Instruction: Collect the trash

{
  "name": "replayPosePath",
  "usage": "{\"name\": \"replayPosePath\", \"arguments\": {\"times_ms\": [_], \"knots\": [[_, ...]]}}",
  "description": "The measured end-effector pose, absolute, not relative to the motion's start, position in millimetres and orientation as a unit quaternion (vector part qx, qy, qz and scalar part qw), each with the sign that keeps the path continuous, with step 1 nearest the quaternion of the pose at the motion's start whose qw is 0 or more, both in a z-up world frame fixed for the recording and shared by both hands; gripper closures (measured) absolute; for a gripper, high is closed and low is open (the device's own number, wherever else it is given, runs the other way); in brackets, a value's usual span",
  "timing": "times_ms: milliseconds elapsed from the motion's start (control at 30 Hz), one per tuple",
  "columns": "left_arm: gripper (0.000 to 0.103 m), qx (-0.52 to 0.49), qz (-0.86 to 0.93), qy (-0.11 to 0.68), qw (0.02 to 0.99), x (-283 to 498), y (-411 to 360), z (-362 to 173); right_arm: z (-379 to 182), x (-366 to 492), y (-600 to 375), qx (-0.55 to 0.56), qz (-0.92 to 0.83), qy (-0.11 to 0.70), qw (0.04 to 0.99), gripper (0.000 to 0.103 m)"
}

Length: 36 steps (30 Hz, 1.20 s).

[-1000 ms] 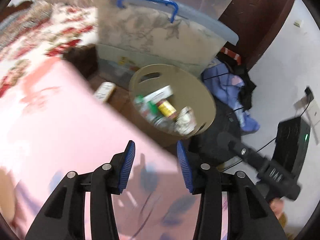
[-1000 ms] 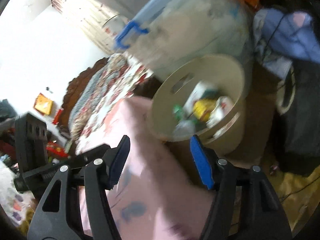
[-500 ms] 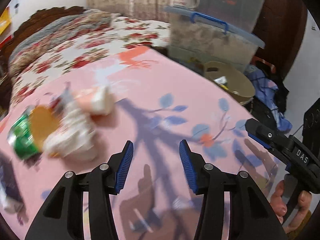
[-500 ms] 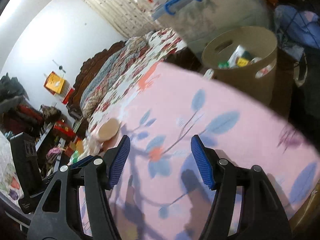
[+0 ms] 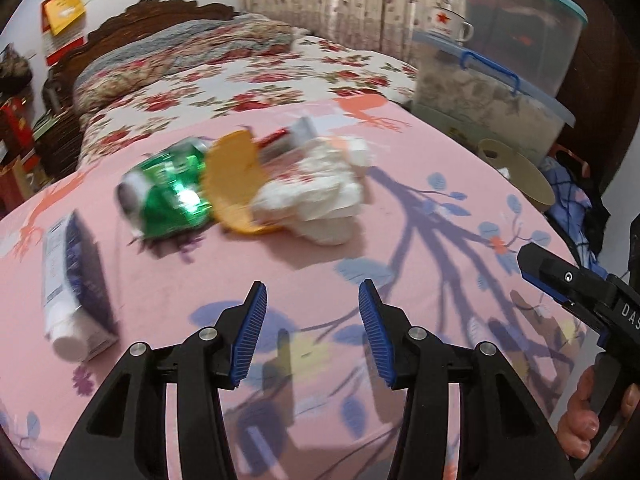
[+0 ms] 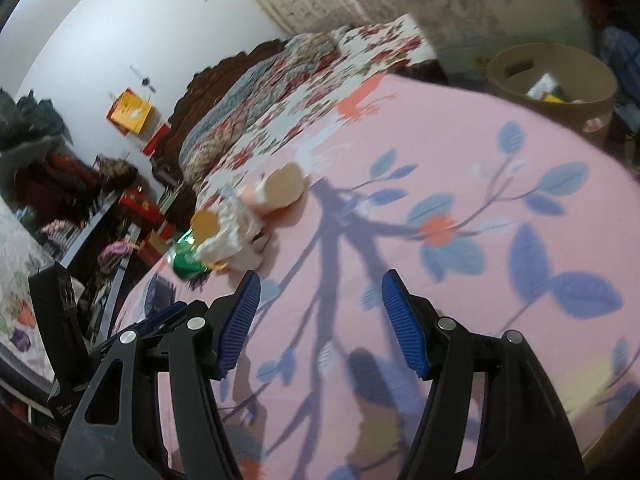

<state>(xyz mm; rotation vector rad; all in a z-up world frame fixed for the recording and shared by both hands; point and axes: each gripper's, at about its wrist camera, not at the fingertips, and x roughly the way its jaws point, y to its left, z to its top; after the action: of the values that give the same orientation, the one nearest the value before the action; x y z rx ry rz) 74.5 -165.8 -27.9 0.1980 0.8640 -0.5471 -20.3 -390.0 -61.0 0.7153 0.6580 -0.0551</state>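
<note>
L gripper (image 5: pixel 311 330): blue ribbed pads apart, nothing btwn them, only pink sheet (image 5: pixel 400 216) w/ blue leaf print below. R gripper (image 6: pixel 320 322): pads also apart, empty, over same sheet; in L view its black body sits at right edge, white letters "DAS" readable, rest cut off, w/ a hand (image 5: pixel 580 420) wrapped round the grip at lower right.

Trash pile lies above the L pads, centre of L frame: crumpled white paper (image 5: pixel 316 196), touching an orange-yellow round lid/cup (image 5: pixel 234 184), touching a crushed green can (image 5: pixel 168 192) to its left; can label too blurred to read. Behind the paper, a red/grey wrapper (image 5: pixel 288 138), text unreadable. Lower left of L frame, apart from pile: white-and-navy tube (image 5: pixel 72 280), cap toward camera, print not legible.

Tan bin (image 6: pixel 556 80) w/ trash inside: upper right of R frame, just off sheet edge. Above it, clear storage tubs (image 5: pixel 492 84) w/ blue handles; white mug (image 5: pixel 446 22) w/ red star on top. Yellow-red poster (image 5: pixel 64 8), upper left, writing illegible.
</note>
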Motion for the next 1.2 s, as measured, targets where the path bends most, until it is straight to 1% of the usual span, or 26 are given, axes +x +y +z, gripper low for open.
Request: {"name": "replayPosePath", "arguments": {"times_ms": [300,333,367,433,533,600,700,800,867,967,1033,1100,1200], "knots": [[0.057,0.083,-0.204,0.385,0.896,72,-106,-33,-65,1,-333,0.298,0.001,0.352,0.887,0.038],[0.055,0.082,-0.202,0.384,0.897,71,-103,-33,-65,2,-330,0.295,0.001,0.356,0.887,0.038],[0.051,0.079,-0.201,0.384,0.898,67,-97,-34,-66,3,-326,0.291,0.002,0.361,0.886,0.038],[0.046,0.069,-0.202,0.386,0.897,63,-90,-37,-71,6,-319,0.287,0.004,0.374,0.882,0.038],[0.041,0.049,-0.202,0.407,0.89,61,-79,-45,-78,9,-312,0.285,0.005,0.391,0.875,0.037],[0.038,0.032,-0.201,0.418,0.885,62,-72,-47,-78,9,-307,0.277,0.003,0.394,0.877,0.033],[0.032,0.018,-0.193,0.422,0.886,61,-65,-48,-77,13,-303,0.269,0.003,0.396,0.878,0.03],[0.024,0.009,-0.185,0.421,0.888,57,-59,-48,-78,14,-298,0.259,0.004,0.396,0.881,0.024],[0.016,0.004,-0.18,0.415,0.892,55,-57,-47,-79,14,-296,0.26,0.007,0.394,0.882,0.021],[0.009,-0.005,-0.173,0.403,0.899,52,-52,-44,-80,13,-298,0.27,0.016,0.386,0.882,0.016],[0.009,-0.005,-0.169,0.402,0.9,48,-50,-43,-80,13,-297,0.269,0.023,0.383,0.884,0.012],[0.009,-0.006,-0.168,0.411,0.896,46,-49,-46,-80,13,-295,0.266,0.031,0.38,0.885,0.005],[0.009,-0.021,-0.167,0.421,0.892,41,-44,-48,-81,9,-296,0.279,0.043,0.368,0.886,0.004]]}}
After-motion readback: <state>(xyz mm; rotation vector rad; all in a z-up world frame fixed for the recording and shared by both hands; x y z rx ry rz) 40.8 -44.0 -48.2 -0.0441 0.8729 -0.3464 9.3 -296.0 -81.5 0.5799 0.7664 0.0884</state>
